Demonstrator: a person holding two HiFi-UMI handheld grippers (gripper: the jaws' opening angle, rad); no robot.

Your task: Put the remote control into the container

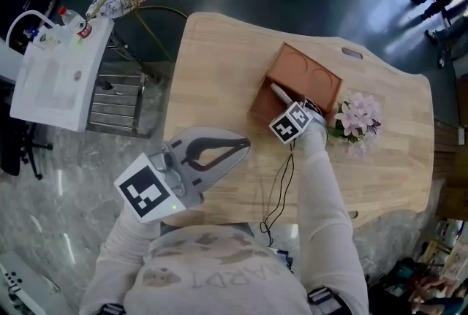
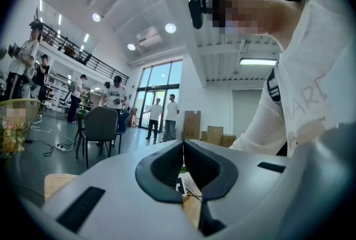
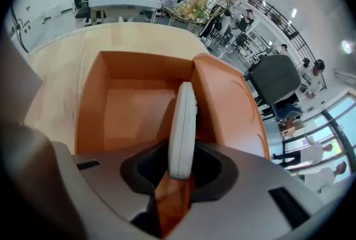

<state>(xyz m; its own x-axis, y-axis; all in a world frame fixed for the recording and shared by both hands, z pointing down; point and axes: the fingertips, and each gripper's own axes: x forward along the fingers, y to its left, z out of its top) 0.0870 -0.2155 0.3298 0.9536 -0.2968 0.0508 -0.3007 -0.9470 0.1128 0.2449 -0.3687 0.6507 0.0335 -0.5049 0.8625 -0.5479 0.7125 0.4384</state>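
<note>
So the slim white remote control [image 3: 182, 127] is clamped in the right gripper [image 3: 181, 169]. The jaws pinch its near end and it sits on edge between them. Its long axis runs straight out along the jaws, slanting down into the orange-brown box-shaped container [image 3: 92, 105]. The far tip is already inside the open bay, close against the raised right-hand section of the box. I can't tell whether the tip touches the bottom.

From the head view the container [image 1: 314, 80] sits mid-way across the light wooden surface [image 1: 219, 65], with a bunch of pale pink flowers [image 1: 358, 116] just to its right. The right gripper [image 1: 289, 105] is at the box's near side.

The left gripper [image 1: 238, 147] hangs over the near-left part of the surface, well away from the box. Its jaws are together with nothing between them, so it's out of this one.

My guess is all that's left is to ease the remote lower and let go. The risk is the tip catching on that right-hand wall.
</note>
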